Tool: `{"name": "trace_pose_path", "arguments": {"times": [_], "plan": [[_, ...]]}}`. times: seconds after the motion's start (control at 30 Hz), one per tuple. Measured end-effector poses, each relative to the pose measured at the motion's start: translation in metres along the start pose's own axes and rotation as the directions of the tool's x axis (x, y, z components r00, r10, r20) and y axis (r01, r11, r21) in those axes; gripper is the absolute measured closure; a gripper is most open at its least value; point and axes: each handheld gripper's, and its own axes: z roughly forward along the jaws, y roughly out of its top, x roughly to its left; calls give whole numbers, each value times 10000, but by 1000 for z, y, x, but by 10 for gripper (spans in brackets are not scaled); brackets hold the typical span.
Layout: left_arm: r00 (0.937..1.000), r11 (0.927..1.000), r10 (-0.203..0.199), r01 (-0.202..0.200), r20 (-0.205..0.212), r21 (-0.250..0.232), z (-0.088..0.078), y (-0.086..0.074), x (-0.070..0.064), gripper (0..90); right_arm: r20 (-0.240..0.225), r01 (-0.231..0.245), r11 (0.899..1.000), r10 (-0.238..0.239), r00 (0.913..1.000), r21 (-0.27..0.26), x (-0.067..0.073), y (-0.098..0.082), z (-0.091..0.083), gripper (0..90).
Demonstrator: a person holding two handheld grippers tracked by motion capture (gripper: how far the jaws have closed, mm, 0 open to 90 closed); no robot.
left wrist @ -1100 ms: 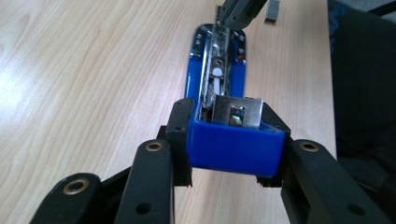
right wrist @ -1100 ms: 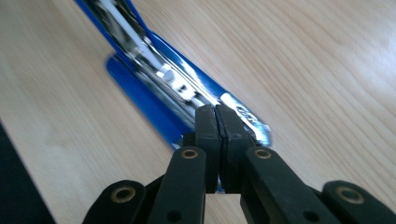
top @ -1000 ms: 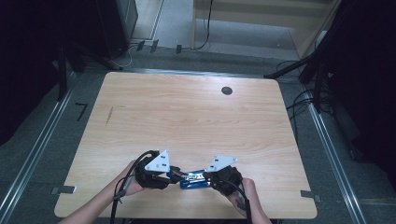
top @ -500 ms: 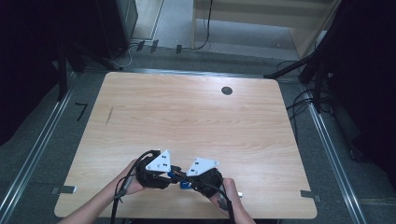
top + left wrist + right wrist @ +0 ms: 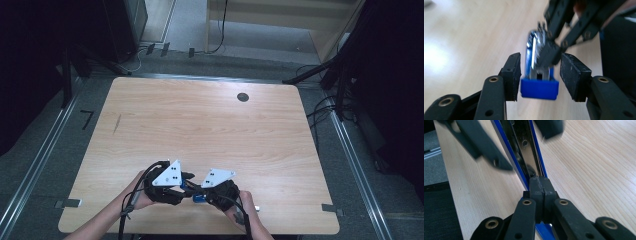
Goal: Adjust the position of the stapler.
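The blue stapler sits at the table's near edge, its white lettering too blurred to read. My left gripper has just been opening, pads off the stapler between them. My right gripper pinches it tight.

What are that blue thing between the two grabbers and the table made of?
The stapler looks like glossy blue plastic around a shiny metal channel, which mirrors light in the right gripper view. The table looks like pale wood or wood-look laminate: grain lines, a matte sheen.
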Motion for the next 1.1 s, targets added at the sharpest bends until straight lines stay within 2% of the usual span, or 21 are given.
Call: {"name": "trace_pose_path", "arguments": {"times": [0.03,0.07,0.1,0.17,0.2,0.27,0.5,0.57,0.7,0.73,0.83,0.87,0.9,0.93,0.97,1.0,1.03,1.07,1.1], "plan": [[10000,10000,0,0,0,0,0,0,0,528,0,0,10000,0,10000,0,0,0,0,900],[9999,9995,-60,56,-118,-300,-5,3,-1,539,-12,-48,10000,48,10000,17,0,0,0,900],[9993,9989,-54,36,-383,-458,-8,5,-2,539,-12,-48,10000,48,10000,17,0,0,0,900],[9977,9972,-170,122,-653,-740,-13,7,-3,605,-12,-54,10000,54,10000,21,0,0,0,900],[9951,9986,-196,146,-966,-516,-12,7,-4,660,-4,-65,10000,65,10000,20,0,0,0,900],[9964,9987,-275,240,-800,-449,-11,5,-3,694,-3,-50,10000,50,10000,55,0,0,0,900],[9969,9997,-189,176,-760,-181,-12,3,-2,727,-7,-99,9998,99,10000,177,1,-1,1,900],[9973,9997,-243,235,-686,-113,-12,2,-1,727,104,-39,9995,36,9999,307,0,-1,1,900],[9967,9999,-153,152,-796,-12,-12,1,-2,725,375,-51,9994,38,9993,345,-6,-3,-6,896],[9965,9999,-150,151,-823,-2,-11,1,-2,724,647,-305,9988,280,9975,370,-18,-6,-15,893],[9958,9999,-53,65,-914,131,-11,0,-3,719,868,-537,9967,483,9951,609,-25,-10,-22,889],[9959,9998,-24,43,-901,206,-11,-1,-2,717,1120,-789,9940,702,9912,752,-32,-22,-32,884],[9959,9997,-39,59,-906,220,-10,-2,-2,717,1120,-789,9940,702,9912,752,-32,-22,-32,884],[9961,9992,-23,57,-880,387,-7,-3,-1,712,1378,-1010,9907,879,9866,909,-37,-36,-37,880],[9961,9992,-23,57,-880,387,-7,-3,-1,749,1378,-1010,9907,879,9866,909,-37,-36,-37,880],[9963,9986,71,-25,-861,530,-5,-3,-2,749,1485,-1201,9876,1044,9834,1009,-39,-42,-38,862],[9956,9980,160,-102,-929,626,-3,-4,-3,750,1332,-1260,9887,1146,9844,808,-42,-46,-40,866],[9952,9976,189,-123,-962,687,-2,-3,-4,746,1371,-1347,9881,1236,9828,747,-42,-47,-41,866],[9949,9976,210,-143,-984,679,-2,-3,-4,747,1543,-1223,9892,1088,9820,809,-41,-45,-41,864]]}}
